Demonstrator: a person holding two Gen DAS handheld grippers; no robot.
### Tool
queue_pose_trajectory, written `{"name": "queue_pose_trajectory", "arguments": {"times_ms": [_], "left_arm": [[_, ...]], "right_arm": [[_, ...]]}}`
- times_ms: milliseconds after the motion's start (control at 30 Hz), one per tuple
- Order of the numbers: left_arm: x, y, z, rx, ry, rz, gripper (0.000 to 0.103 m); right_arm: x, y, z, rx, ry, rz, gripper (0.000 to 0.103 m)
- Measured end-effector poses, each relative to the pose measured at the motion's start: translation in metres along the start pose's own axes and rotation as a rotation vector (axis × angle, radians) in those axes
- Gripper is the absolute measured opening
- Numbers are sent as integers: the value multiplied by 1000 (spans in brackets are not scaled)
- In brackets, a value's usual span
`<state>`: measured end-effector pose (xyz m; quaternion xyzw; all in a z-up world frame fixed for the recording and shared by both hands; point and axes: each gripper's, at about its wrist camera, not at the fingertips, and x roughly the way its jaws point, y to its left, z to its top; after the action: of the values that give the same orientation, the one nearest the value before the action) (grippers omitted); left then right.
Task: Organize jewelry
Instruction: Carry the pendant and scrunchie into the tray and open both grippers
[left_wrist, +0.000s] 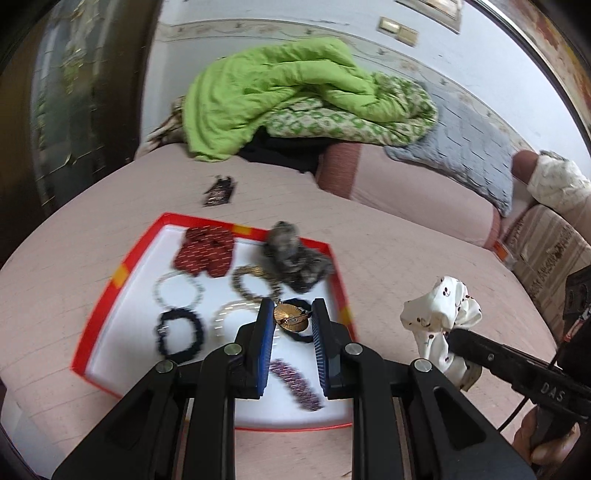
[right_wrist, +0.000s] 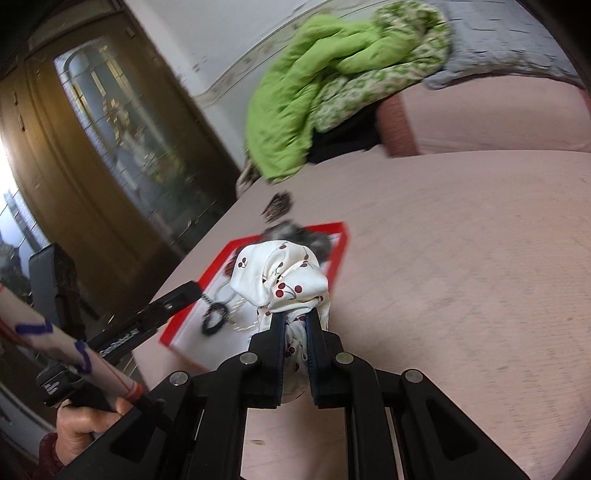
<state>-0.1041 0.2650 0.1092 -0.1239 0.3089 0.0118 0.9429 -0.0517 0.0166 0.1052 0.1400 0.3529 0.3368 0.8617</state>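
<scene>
- Hovering over the red-rimmed tray (left_wrist: 118, 275), the left gripper (left_wrist: 293, 314) has its fingers (left_wrist: 265, 325) apart w/ a clear gap, nothing pinched between them.
- Gold fan-shaped brooch (left_wrist: 290, 316) shows in that gap, lying on a black hair tie (left_wrist: 301, 332) on the tray floor; can't tell if the fingers touch either.
- Tray sits on the pink bed (left_wrist: 406, 258); white inside, red rim w/ yellow patches.
- In tray, far side: dark red patterned scrunchie (left_wrist: 205, 253) at left, grey fuzzy scrunchie (left_wrist: 291, 256) at right, partly over the rim.
- Middle row: pale bead bracelet (left_wrist: 179, 293) left, brownish bead bracelet (left_wrist: 251, 282) right.
- Near row: black scrunchie (left_wrist: 179, 332) left, white bead bracelet (left_wrist: 231, 315) beside it, partly hidden by left fingers.
- Purple beaded clip (left_wrist: 295, 384) lies nearest the camera, between the finger bases.
- Small dark blurry item (left_wrist: 219, 190) lies on the bed beyond the tray, apart from it.
- Right gripper (right_wrist: 295, 317) has its fingers closed tight on a white cherry-print scrunchie (right_wrist: 280, 280); fabric bunches out above the tips.
- From the left cam that scrunchie is held above the bed, just right of the tray, outside the rim.
- Green quilt (left_wrist: 280, 92) heaped at the far end of the bed, grey pillow (left_wrist: 461, 147) to its right.
</scene>
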Motion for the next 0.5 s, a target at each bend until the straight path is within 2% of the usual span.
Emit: {"name": "queue_pose_trajectory", "arguments": {"times_ms": [233,500], "left_arm": [[-4,43,-5,-61,3,43,19],[1,86,-11,-148,35,72,19]], "right_arm": [[35,42,-5,-53,65,37,12],[63,65,-2,-64,106,46,12]]}}
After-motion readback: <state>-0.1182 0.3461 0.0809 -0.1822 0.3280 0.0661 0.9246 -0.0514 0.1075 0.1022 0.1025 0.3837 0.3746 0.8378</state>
